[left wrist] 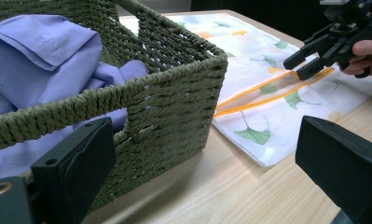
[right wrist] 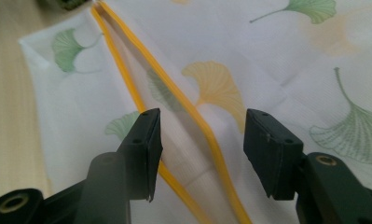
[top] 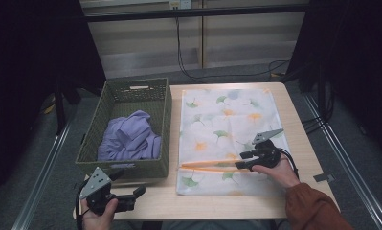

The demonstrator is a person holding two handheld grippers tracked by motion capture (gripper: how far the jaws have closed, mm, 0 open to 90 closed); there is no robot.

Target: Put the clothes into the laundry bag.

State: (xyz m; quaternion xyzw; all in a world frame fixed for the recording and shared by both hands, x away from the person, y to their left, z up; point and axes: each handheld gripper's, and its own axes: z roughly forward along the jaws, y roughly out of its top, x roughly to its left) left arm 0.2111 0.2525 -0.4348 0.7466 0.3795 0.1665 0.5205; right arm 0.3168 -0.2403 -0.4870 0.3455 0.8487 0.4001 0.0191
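Note:
A white fabric bag printed with ginkgo leaves lies flat on the wooden table. Its orange-trimmed opening gapes slightly near the front. My right gripper hovers low over that opening, its jaws open. In the right gripper view, one orange edge runs between the jaws of this gripper, and the pads touch nothing. A purple shirt is heaped in the green woven basket. At the front left corner of the table my left gripper is open and holds nothing.
The basket stands close on the left of the bag, almost touching it. Bare wood lies along the table's front edge. Dark curtains and floor cables surround the table.

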